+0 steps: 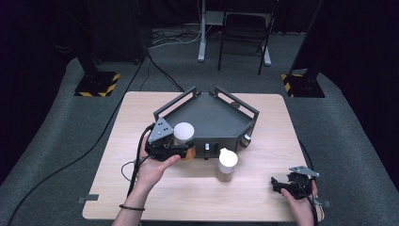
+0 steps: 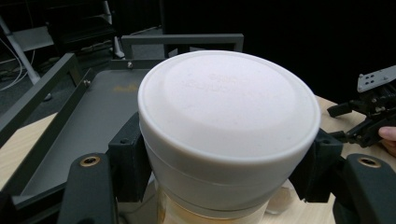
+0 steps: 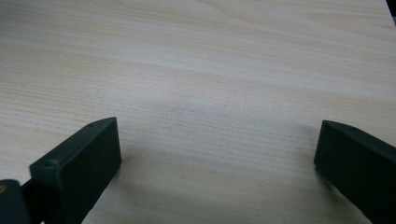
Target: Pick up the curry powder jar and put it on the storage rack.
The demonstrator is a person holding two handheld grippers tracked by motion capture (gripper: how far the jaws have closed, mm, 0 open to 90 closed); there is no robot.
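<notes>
Left hand-held gripper (image 1: 178,149) clamped on white-lidded round amber jar (image 1: 184,139), jar between its jaws; right hand-held gripper (image 3: 215,163) open over wooden surface (image 3: 210,70).

Two jars with white lids are on show: one jar (image 1: 184,136) left of centre in the high view, a second jar (image 1: 227,165) just right of centre. One dark grey tray (image 1: 207,117) sits in the middle, upper part of the table (image 1: 197,197). Two grippers: the left gripper (image 1: 175,147) at centre left, the right gripper (image 1: 282,184) at lower right. One chair (image 1: 244,28) stands at top centre. Two yellow-and-black striped bases, one (image 1: 96,84) upper left, another (image 1: 301,84) upper right.
</notes>
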